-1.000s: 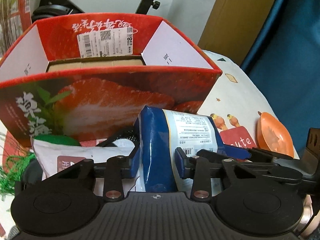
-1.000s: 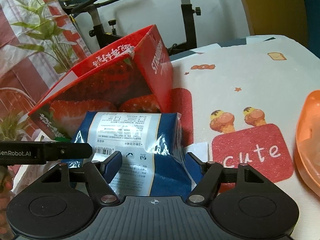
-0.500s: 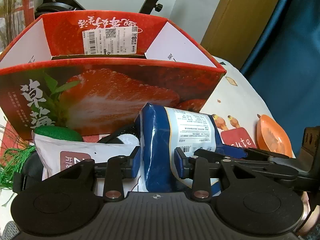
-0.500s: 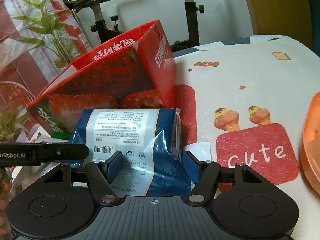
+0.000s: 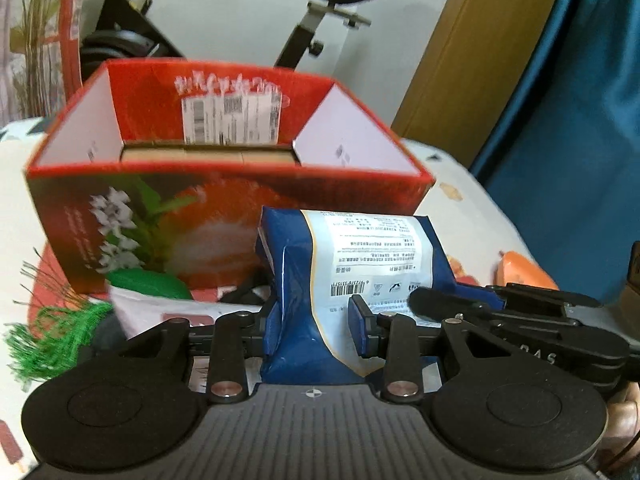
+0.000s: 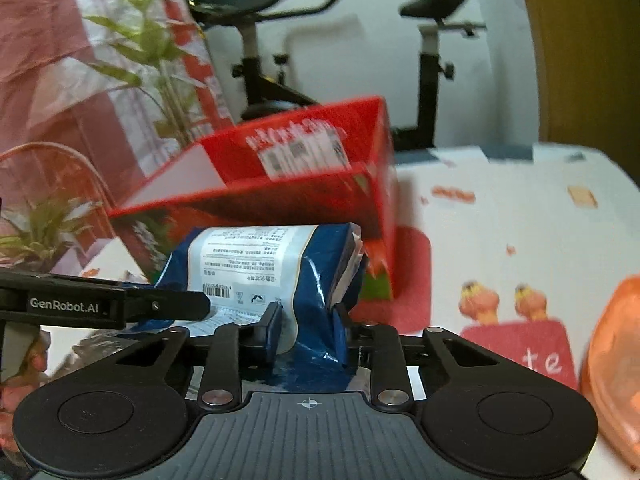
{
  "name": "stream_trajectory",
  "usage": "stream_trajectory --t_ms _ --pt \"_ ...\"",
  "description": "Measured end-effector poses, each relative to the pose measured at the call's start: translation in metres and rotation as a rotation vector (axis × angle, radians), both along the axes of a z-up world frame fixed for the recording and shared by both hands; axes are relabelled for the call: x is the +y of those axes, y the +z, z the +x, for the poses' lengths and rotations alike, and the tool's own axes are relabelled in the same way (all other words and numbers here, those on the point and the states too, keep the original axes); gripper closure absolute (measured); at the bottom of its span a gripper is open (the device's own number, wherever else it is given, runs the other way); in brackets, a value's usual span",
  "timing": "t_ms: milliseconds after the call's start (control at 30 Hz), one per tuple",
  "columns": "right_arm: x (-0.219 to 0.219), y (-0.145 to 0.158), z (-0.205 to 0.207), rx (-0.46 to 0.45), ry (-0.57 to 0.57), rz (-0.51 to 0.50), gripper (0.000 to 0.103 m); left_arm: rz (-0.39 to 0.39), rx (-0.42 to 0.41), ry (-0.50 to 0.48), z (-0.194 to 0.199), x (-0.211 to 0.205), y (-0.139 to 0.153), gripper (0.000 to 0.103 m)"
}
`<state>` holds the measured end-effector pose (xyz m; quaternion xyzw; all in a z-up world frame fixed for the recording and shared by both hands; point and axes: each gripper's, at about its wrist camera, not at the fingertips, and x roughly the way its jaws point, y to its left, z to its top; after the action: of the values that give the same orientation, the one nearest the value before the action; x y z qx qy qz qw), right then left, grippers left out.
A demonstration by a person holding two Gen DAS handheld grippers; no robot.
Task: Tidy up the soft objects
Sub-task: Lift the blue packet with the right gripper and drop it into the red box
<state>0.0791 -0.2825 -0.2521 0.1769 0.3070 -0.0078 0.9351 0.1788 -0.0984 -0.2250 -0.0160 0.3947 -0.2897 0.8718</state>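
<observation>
A soft blue packet with a white printed label [image 5: 352, 264] is held off the table between both grippers, in front of the open red strawberry box [image 5: 224, 208]. My left gripper [image 5: 314, 320] is shut on the packet's left end. My right gripper [image 6: 306, 326] is shut on its other end [image 6: 288, 264], squeezing it narrow. The box [image 6: 280, 184] stands just behind the packet, its opening facing up. In the left wrist view the right gripper's arm [image 5: 520, 312] reaches in from the right.
A white pouch [image 5: 160, 308], a green round thing [image 5: 148, 284] and green fringe [image 5: 52, 328] lie left of the packet. An orange dish [image 6: 612, 364] sits at the right. The tablecloth [image 6: 520, 220] has cartoon prints. An exercise bike stands behind.
The right gripper has closed tighter on the packet. Both grippers have risen with it, so more of the box's inside shows.
</observation>
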Motion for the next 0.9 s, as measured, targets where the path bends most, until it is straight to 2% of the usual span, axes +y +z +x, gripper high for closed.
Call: stream_trajectory --t_ms 233,400,467,567,667,733,900 --pt "0.017 0.058 0.003 -0.105 0.056 -0.106 0.084 -0.078 -0.122 -0.001 -0.008 0.027 0.043 0.065" --pt "0.02 0.09 0.037 -0.147 0.104 -0.168 0.085 -0.129 -0.176 0.036 0.011 0.038 0.068 0.065" --pt "0.02 0.097 0.058 -0.152 0.116 -0.203 0.086 -0.124 -0.203 0.044 0.026 0.036 0.075 0.065" --pt "0.019 0.1 0.094 -0.143 0.106 -0.192 0.087 -0.106 -0.195 0.083 0.059 0.035 0.077 0.065" --pt "0.028 0.096 0.128 -0.14 0.094 -0.252 0.087 -0.122 -0.163 0.138 0.093 0.037 0.077 0.065" --pt "0.034 0.091 0.151 -0.127 0.084 -0.283 0.087 -0.098 -0.154 0.159 0.111 0.037 0.075 0.065" --pt "0.037 0.071 0.183 -0.093 0.032 -0.283 0.089 -0.052 -0.115 0.197 0.141 0.042 0.063 0.065"
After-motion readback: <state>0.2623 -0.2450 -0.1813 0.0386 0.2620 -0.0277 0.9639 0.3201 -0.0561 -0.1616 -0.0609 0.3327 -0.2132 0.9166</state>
